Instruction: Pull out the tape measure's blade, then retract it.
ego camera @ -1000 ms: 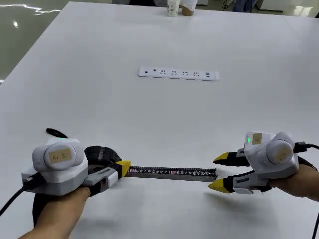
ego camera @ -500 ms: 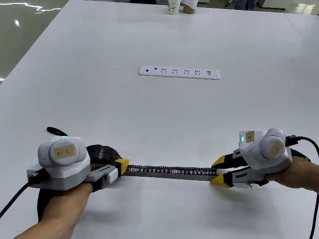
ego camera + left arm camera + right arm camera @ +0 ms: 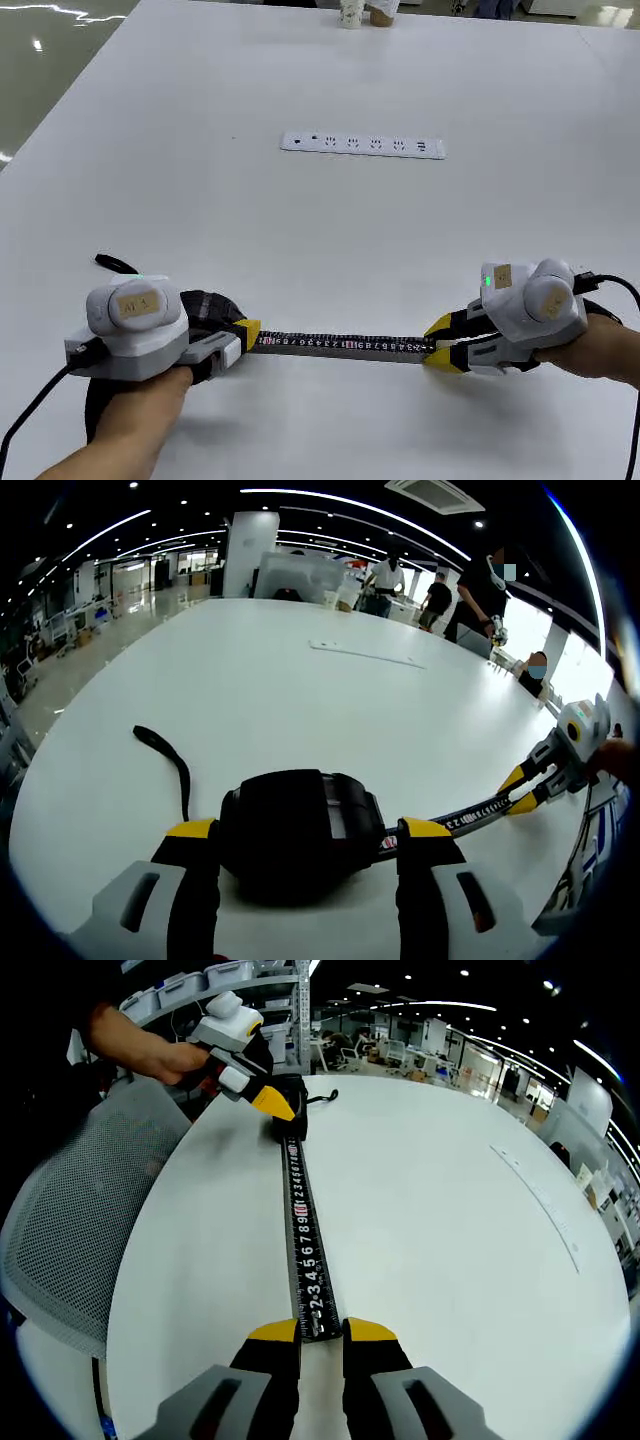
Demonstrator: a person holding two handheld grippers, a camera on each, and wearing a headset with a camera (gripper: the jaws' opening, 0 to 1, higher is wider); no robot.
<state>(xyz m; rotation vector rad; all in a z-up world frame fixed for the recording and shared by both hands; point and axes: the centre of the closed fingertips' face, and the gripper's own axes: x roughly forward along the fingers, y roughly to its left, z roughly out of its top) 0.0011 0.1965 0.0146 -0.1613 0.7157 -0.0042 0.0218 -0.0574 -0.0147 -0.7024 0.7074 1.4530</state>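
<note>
The black tape measure case rests on the white table, and my left gripper is shut on it, one yellow-tipped jaw on each side. Its black wrist strap trails off to the left. The dark numbered blade runs flat along the table from the case to my right gripper. In the right gripper view the blade leads straight to the gripper, whose yellow jaws are shut on the blade's end. The case and the left gripper sit at the far end.
A white power strip lies flat on the table beyond the blade. Paper cups stand at the far edge. A grey mesh chair is beside the table. Several people stand at the far side in the left gripper view.
My right gripper has closed from open onto the blade's end. The left gripper still holds the case. The camera has shifted slightly.
</note>
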